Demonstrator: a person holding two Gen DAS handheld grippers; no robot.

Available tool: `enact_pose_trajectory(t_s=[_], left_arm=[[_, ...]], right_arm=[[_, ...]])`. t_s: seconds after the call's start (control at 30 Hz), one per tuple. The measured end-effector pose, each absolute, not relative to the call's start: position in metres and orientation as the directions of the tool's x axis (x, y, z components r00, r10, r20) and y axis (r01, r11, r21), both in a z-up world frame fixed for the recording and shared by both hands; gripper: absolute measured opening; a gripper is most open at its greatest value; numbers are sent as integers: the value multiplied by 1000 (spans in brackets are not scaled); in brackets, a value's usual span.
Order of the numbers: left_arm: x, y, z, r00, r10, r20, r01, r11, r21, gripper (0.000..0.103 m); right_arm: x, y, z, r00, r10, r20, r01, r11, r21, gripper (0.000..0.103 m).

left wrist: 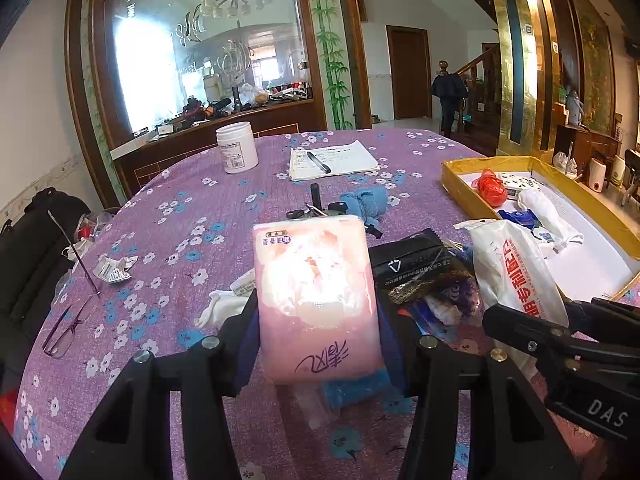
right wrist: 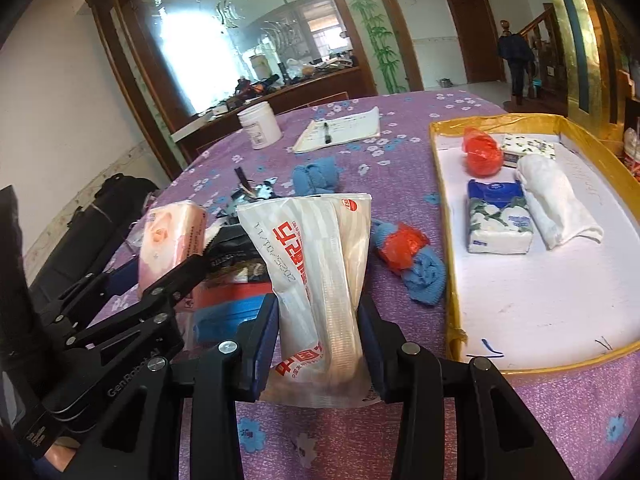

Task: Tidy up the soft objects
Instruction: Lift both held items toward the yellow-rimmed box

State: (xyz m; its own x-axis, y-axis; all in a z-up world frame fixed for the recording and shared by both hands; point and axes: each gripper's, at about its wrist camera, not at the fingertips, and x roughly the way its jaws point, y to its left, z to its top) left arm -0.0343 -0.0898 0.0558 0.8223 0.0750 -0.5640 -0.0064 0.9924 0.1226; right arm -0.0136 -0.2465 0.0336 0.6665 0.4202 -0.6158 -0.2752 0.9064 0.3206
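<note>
Your left gripper (left wrist: 318, 344) clamps the pink tissue pack (left wrist: 316, 296), your right gripper (right wrist: 318, 344) the white packet (right wrist: 316, 264) (both lifted clear), presumably bound for the gold tray (right wrist: 452, 320) at right.

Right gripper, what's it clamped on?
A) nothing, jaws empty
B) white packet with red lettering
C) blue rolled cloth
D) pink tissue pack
B: in the right wrist view the right gripper has both pads pressed on the white packet with red lettering; the pink tissue pack sits in the left gripper.
</note>
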Motion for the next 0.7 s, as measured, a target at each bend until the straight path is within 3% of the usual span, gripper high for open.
enact_pose_trajectory(t_s=[0.7], left_arm=[[-36, -90, 56, 822, 73, -564, -3, 992, 124, 52]], right_arm=[[-19, -235, 36, 705, 252, -663, -182, 968, 174, 43]])
